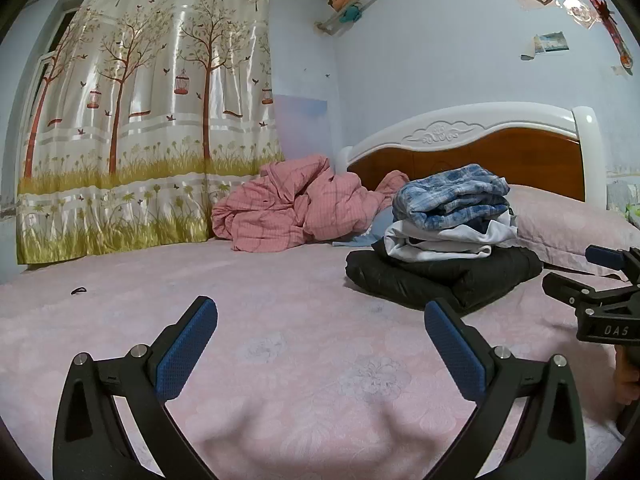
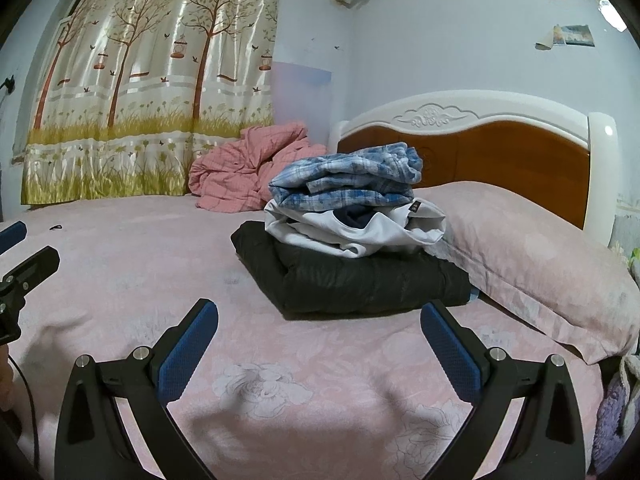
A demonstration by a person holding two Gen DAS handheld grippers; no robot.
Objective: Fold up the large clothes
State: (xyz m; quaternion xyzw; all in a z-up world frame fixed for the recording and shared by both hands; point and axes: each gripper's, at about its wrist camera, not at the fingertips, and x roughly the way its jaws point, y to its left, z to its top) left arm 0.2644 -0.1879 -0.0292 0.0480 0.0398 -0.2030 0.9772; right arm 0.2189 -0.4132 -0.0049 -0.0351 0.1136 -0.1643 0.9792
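A stack of folded clothes rests on the pink bed sheet [image 1: 280, 360] near the headboard: a black padded garment [image 2: 360, 280] at the bottom, a white garment [image 2: 352, 228] on it, and a blue plaid shirt [image 2: 348, 180] on top. The same stack shows in the left wrist view, with the black garment [image 1: 440, 272], the white one [image 1: 440, 240] and the plaid shirt [image 1: 452, 196]. My left gripper [image 1: 320, 320] hovers open over bare sheet, left of the stack. My right gripper [image 2: 318, 324] is open just in front of the stack, holding nothing.
A crumpled pink quilt [image 1: 288, 208] lies at the back by the tree-print curtain [image 1: 148, 120]. A pink pillow [image 2: 540, 256] lies right of the stack against the wood and white headboard [image 2: 480, 136]. A small dark hair tie [image 1: 78, 291] lies on the sheet at left.
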